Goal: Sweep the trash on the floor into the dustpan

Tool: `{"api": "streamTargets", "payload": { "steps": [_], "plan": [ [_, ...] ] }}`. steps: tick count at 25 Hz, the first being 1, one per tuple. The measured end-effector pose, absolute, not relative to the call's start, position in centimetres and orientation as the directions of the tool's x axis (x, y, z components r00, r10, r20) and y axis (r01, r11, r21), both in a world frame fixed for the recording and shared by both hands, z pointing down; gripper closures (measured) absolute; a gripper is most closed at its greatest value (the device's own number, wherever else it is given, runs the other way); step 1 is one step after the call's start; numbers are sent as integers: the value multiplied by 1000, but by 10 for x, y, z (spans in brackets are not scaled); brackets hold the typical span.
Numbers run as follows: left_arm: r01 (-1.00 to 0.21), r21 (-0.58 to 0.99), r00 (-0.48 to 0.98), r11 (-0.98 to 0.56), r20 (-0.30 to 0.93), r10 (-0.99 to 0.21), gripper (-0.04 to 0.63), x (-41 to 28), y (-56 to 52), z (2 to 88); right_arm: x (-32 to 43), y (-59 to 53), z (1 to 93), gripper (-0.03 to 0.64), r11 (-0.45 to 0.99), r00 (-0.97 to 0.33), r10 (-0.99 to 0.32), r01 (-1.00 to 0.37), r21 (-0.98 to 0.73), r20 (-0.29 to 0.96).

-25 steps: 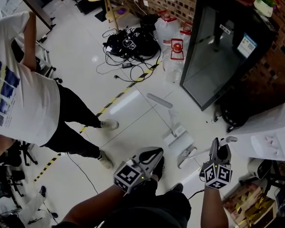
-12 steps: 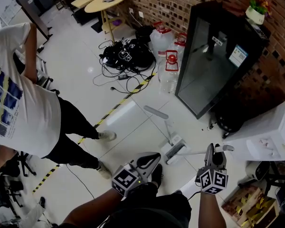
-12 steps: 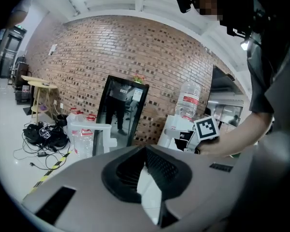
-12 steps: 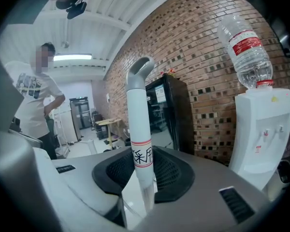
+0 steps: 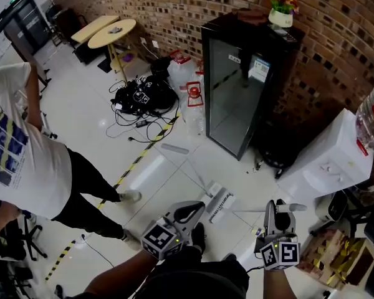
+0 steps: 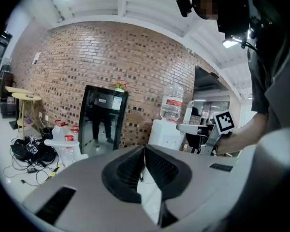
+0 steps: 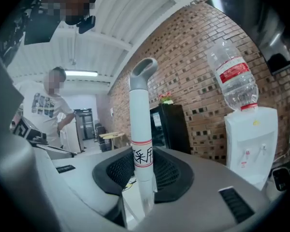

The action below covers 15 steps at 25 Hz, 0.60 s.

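Note:
My right gripper [image 5: 278,205] [image 7: 142,170] is shut on the white broom handle [image 7: 139,115], just below its grey loop end [image 7: 144,69]. In the head view the handle runs left, low over the floor, to the broom head [image 5: 220,203]. Touching the broom head stands the white dustpan [image 5: 209,189]; its thin pole ends in a grey grip [image 5: 174,149]. My left gripper [image 5: 196,207] [image 6: 145,151] hovers just left of the broom head, its pads together with nothing between them. A few small dark bits [image 5: 257,166] lie by the fridge foot.
A person in a white T-shirt [image 5: 25,161] stands at the left. A black glass-door fridge [image 5: 237,98], a white water dispenser [image 5: 327,167], water jugs [image 5: 186,86] and tangled cables [image 5: 139,97] line the brick wall. Yellow-black tape [image 5: 137,161] crosses the floor.
The head view has tipped up and back, so more of the wall shows. Both grippers and the broom sit lower in the picture; the right gripper keeps its hold on the handle.

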<state>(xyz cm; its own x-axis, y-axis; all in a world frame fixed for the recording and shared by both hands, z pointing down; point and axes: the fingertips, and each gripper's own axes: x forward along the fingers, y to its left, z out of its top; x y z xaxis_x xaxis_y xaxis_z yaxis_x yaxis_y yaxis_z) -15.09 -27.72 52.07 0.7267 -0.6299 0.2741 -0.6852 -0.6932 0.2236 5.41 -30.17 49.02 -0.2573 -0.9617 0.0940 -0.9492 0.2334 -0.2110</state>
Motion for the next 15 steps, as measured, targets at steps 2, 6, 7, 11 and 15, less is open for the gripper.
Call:
{"api": "streamTargets", "payload": {
  "steps": [2, 6, 7, 11, 15],
  "plan": [
    [-681, 210, 732, -702, 240, -638, 571, -126, -261, 500, 70, -277, 457, 508, 268, -280, -959, -947, -176, 44],
    [-696, 199, 718, -690, 187, -671, 572, -73, -217, 451, 111, -224, 399, 508, 330, -331, -944, -939, -97, -6],
    [-696, 200, 718, -689, 180, -673, 572, -59, -204, 439, 121, -210, 388, 511, 345, -345, -938, -936, -75, -3],
    [-676, 211, 736, -706, 149, -660, 580, -3, -171, 397, 170, -172, 348, 512, 360, -361, -933, -931, -55, 11],
    [-642, 194, 766, -742, 135, -628, 580, 46, -153, 360, 219, -141, 309, 512, 311, -311, -950, -950, -33, 4]
  ]
}}
